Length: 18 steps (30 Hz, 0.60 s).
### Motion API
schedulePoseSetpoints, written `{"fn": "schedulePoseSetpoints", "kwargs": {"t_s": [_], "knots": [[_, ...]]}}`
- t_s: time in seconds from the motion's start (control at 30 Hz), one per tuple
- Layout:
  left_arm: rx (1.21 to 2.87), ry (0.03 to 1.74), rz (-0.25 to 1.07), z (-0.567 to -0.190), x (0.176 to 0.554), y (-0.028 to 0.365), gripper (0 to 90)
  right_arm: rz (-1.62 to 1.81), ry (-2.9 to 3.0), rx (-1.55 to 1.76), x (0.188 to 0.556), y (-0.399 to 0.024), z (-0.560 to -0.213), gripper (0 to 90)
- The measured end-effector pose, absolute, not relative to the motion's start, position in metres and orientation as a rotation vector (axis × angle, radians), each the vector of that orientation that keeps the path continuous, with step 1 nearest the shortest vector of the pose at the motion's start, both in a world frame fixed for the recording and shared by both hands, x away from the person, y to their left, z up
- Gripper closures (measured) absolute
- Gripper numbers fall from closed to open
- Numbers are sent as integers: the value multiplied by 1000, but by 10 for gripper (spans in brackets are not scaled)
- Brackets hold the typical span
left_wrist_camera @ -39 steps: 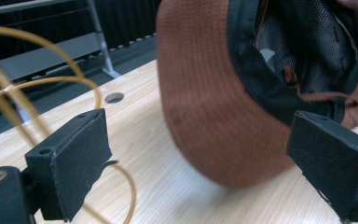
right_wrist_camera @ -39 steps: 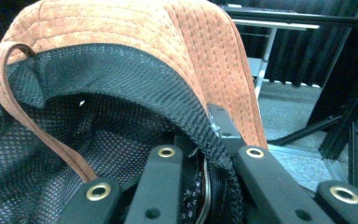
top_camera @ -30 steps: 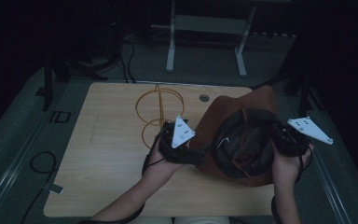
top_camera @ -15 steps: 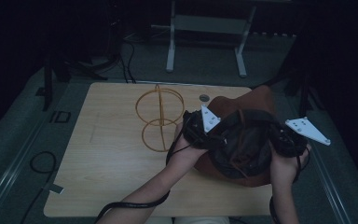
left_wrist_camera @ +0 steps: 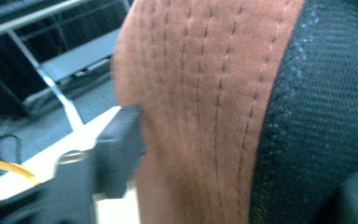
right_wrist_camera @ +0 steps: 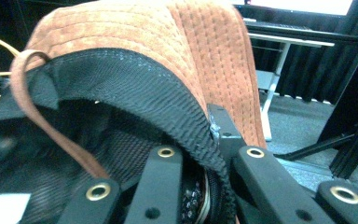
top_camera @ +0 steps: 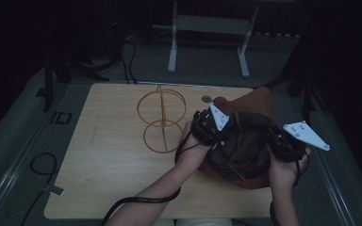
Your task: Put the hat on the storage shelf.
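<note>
Lying upside down at the right side of the wooden table (top_camera: 113, 155), the brown hat (top_camera: 254, 101) sits between the two grippers, its dark mesh lining (top_camera: 238, 146) facing up and its brim spreading toward the far right edge. The right gripper (top_camera: 280, 143) is clamped on the near right rim, its jaws closed over the black mesh band and stitched suede in the right gripper view. The left gripper (top_camera: 207, 129) presses against the hat's left rim; one jaw lies outside the suede in the left gripper view, the other is hidden, so whether it grips cannot be told. Any coming move likely turns on this left-right span across the opening. The suede is soft, row-stitched and floppy; a thin suede cord (right_wrist_camera: 51, 126) loops loose. A yellow wire stand (top_camera: 162, 120) stands just left of the hat.
</note>
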<state>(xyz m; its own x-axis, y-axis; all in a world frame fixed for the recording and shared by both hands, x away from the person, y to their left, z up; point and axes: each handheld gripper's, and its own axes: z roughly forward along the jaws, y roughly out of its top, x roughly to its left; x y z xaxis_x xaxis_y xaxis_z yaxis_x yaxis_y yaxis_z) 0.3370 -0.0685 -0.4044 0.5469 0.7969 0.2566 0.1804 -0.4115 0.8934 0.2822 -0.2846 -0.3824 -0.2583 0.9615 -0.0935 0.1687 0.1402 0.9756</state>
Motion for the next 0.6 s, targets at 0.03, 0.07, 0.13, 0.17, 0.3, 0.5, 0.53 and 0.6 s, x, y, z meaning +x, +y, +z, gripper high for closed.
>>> {"fn": "schedulePoseSetpoints", "kwargs": {"t_s": [0.03,0.07,0.13,0.17,0.3,0.5,0.53,0.6], "knots": [[1898,797,870,-404,338,-68,608,1205,1590,1124,282,-284,-383,841],[1894,793,875,-403,339,-68,717,1205,1597,1122,281,-283,-383,841],[1878,801,857,-402,341,-66,824,1199,1608,1117,281,-281,-385,841],[1867,808,849,-401,342,-65,853,1202,1613,1118,280,-280,-386,841],[1864,816,834,-398,347,-64,870,1203,1615,1123,276,-276,-393,839],[1832,797,887,-395,342,-64,874,1219,1641,1113,271,-277,-399,825],[1821,753,940,-391,335,-65,875,1219,1651,1086,264,-279,-401,804],[1815,740,941,-389,332,-65,875,1223,1651,1083,259,-281,-402,779]]}}
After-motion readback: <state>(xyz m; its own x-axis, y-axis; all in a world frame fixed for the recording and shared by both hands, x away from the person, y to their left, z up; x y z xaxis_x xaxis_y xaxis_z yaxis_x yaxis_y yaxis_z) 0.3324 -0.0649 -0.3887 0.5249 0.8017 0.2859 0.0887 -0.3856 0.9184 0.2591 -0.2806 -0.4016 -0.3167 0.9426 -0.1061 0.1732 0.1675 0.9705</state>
